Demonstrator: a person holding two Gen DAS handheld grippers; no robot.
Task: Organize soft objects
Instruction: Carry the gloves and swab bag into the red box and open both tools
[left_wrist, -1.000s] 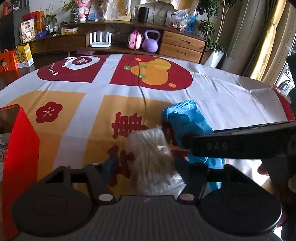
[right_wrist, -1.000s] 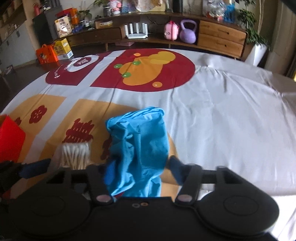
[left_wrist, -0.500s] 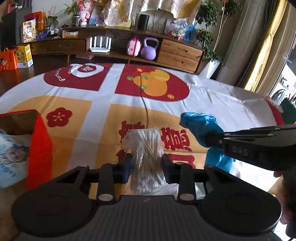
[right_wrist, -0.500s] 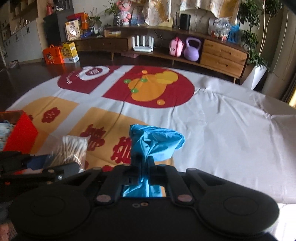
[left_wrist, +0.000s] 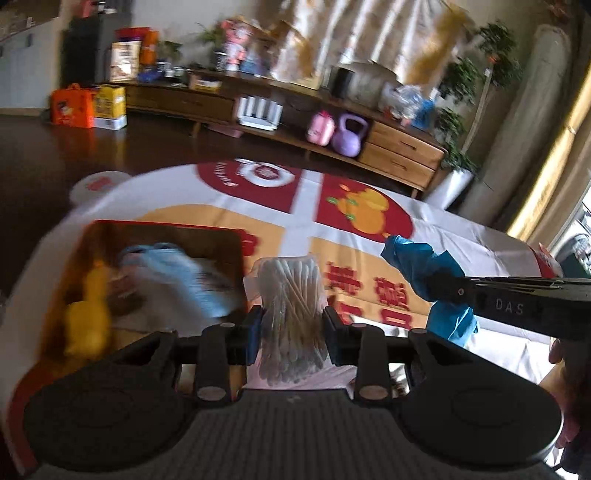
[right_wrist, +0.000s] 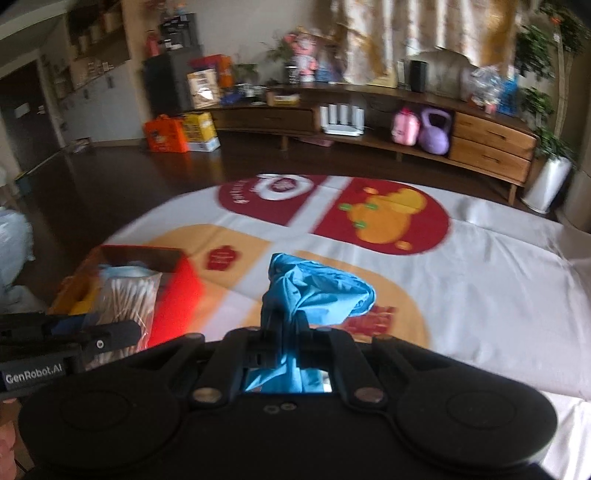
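Left wrist view: your left tool (left_wrist: 291, 325), clamped on the clear bag of cotton swabs (left_wrist: 291, 295), has lifted toward the red open-topped box (left_wrist: 48, 295) at lower left; your right tool (right_wrist: 282, 341) pinches the crumpled blue glove (right_wrist: 314, 291).

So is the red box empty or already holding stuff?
Holding stuff. The red box is open-topped, with a light blue bundle and a yellow item inside; blur hides what they are.

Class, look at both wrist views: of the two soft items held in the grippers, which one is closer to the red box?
The bag of cotton swabs in the left gripper: it hangs beside the red box. The blue cloth, in the right gripper, is farther off above the tablecloth.
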